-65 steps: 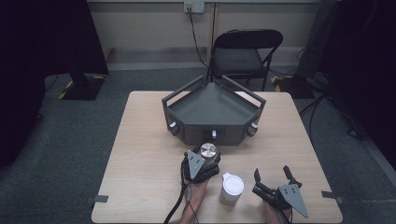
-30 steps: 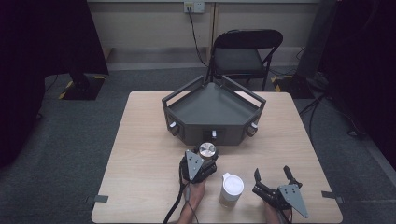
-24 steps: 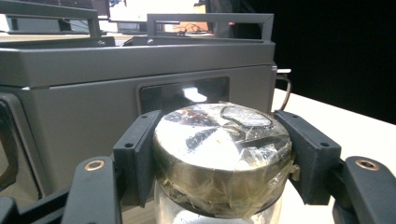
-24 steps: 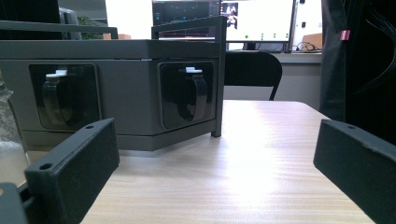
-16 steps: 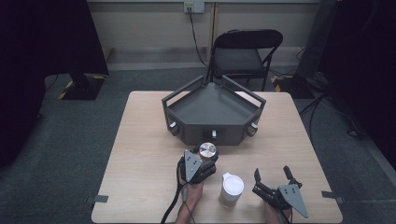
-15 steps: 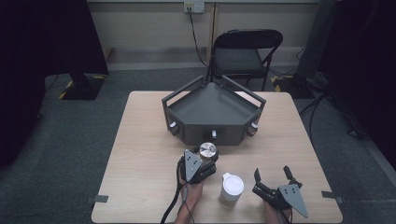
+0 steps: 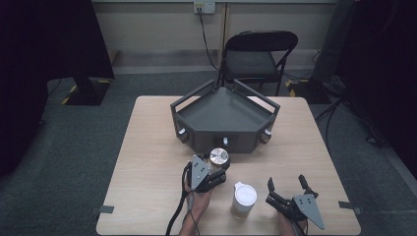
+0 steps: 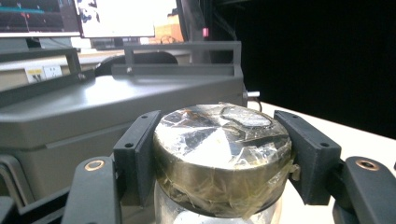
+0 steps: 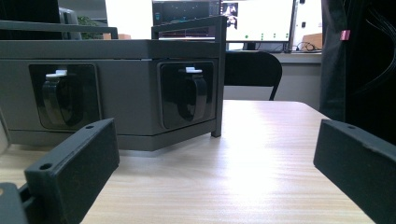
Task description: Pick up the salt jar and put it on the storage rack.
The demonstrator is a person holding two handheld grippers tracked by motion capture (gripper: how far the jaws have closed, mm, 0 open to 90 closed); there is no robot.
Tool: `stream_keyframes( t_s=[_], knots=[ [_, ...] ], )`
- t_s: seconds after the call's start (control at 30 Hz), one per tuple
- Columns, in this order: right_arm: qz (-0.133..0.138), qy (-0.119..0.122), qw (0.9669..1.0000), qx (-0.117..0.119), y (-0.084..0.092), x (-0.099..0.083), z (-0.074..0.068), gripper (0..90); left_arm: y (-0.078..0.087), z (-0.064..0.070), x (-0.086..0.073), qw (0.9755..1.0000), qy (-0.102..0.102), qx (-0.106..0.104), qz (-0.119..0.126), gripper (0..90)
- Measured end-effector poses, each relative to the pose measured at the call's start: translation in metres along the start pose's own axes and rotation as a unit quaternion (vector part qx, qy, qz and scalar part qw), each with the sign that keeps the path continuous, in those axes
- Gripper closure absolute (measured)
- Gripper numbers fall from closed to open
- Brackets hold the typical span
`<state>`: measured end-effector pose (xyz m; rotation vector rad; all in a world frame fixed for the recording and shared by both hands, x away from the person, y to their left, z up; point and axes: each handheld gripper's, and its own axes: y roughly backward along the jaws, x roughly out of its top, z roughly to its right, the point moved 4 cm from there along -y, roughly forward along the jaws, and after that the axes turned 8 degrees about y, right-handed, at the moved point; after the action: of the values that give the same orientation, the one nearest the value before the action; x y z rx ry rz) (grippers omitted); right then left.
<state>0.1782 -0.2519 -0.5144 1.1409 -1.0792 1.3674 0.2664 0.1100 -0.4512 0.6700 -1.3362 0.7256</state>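
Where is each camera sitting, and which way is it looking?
High view: above the person's side, looking forward and down on the table; forearms and both grippers show.
Left gripper view: rides the left gripper, looking past its jaws clamped on the foil-capped jar toward the grey box.
Right gripper view: rides the right gripper, low over the table, jaws apart.
All three show the grey box.

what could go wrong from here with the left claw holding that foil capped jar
1. The left claw grips the jar only by its crinkled foil-wrapped cap; the foil might slip or the cap loosen, dropping the jar.
2. The grey tray stands right ahead of the jar; a forward move could knock its front wall.
3. The white cup sits just beside the left claw and could be tipped if the hand swings toward the open right claw.
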Motion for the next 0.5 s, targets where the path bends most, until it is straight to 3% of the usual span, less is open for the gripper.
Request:
stream_keyframes(
  t_s=[0.5],
  knots=[
    [0.0, -0.001, 1.0, -0.002, 0.0, 0.0, -0.001, 0.0, 0.001, -0.02, 0.026, 0.999, 0.013, -0.037, 0.022, 34.9]
  ],
)
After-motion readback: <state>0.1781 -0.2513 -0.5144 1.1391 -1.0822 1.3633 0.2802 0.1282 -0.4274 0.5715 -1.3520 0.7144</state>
